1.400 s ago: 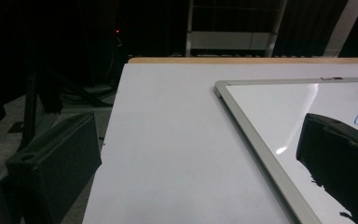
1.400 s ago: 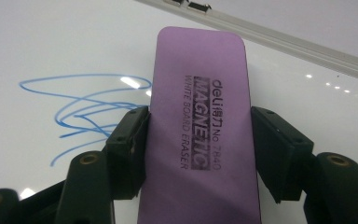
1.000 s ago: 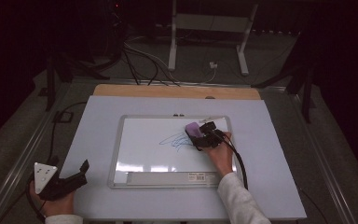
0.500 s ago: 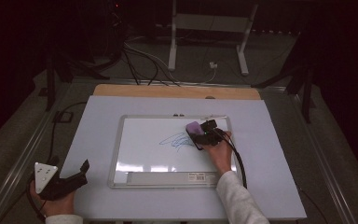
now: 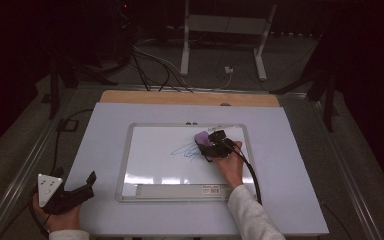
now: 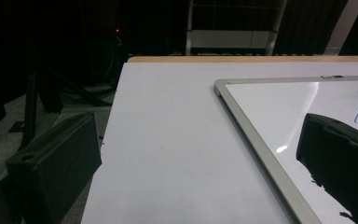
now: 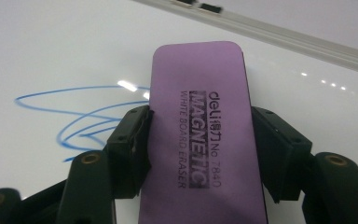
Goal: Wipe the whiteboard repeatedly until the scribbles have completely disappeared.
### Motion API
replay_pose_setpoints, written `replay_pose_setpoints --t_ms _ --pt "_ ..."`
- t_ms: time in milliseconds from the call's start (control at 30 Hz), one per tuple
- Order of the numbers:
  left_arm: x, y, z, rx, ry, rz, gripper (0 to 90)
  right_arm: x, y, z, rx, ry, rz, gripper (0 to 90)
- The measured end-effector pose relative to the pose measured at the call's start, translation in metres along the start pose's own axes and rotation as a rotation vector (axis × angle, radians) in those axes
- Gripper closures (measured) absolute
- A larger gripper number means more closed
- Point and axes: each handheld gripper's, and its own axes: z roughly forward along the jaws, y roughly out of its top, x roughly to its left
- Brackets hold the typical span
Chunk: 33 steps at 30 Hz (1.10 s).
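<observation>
**Eraser gripped on the whiteboard**

Pale tabletop [image 5: 290, 200] carries one whiteboard [image 5: 130, 165], one blue scribble [image 5: 185, 150] and one purple eraser [image 7: 200, 135]. Right gripper [image 7: 200, 154] has just been closing; both pads now clamp the eraser's long sides, beside the scribble, near the board's far frame. Left gripper [image 6: 191, 158] rests spread, empty, at the table's near left edge, bare table ahead.

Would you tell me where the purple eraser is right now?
In the high view the purple eraser lies on the whiteboard, upper right part, just right of the blue scribble, clamped between the right gripper jaws.
</observation>
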Motion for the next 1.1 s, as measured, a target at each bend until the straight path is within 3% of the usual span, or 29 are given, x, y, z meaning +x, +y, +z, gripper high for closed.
replay_pose_setpoints --t_ms 100,333,433,600,733,900,967,1033,1100 --pt "0.001 0.000 0.000 0.000 0.001 -0.002 0.6 -0.001 0.001 0.000 0.008 0.006 0.000 41.3" --pt "0.001 0.000 0.000 -0.001 0.004 -0.006 0.6 -0.010 0.004 0.002 0.005 -0.059 0.062 41.3" --pt "0.001 -0.001 0.001 0.002 0.002 -0.004 0.6 -0.007 0.004 0.002 0.006 -0.074 0.052 41.3" --pt "0.000 0.000 0.001 0.003 0.002 -0.001 0.6 0.002 0.003 0.002 0.011 -0.007 0.032 41.4" --pt "0.000 0.000 0.000 0.002 0.004 -0.003 0.6 0.005 0.004 0.002 0.021 0.013 -0.005 41.3" --pt "0.001 0.000 0.000 0.001 0.004 -0.007 0.6 -0.004 0.007 0.004 0.016 -0.059 0.027 41.3" --pt "0.001 0.000 0.001 -0.001 0.003 -0.006 0.6 -0.006 0.007 0.004 0.012 -0.058 0.047 41.3" --pt "0.001 0.000 0.001 0.000 0.002 -0.006 0.6 -0.002 0.007 0.004 0.013 -0.070 0.030 41.4" --pt "0.000 0.000 0.001 0.002 0.001 -0.003 0.6 0.001 0.008 0.005 0.017 -0.042 0.024 41.3"
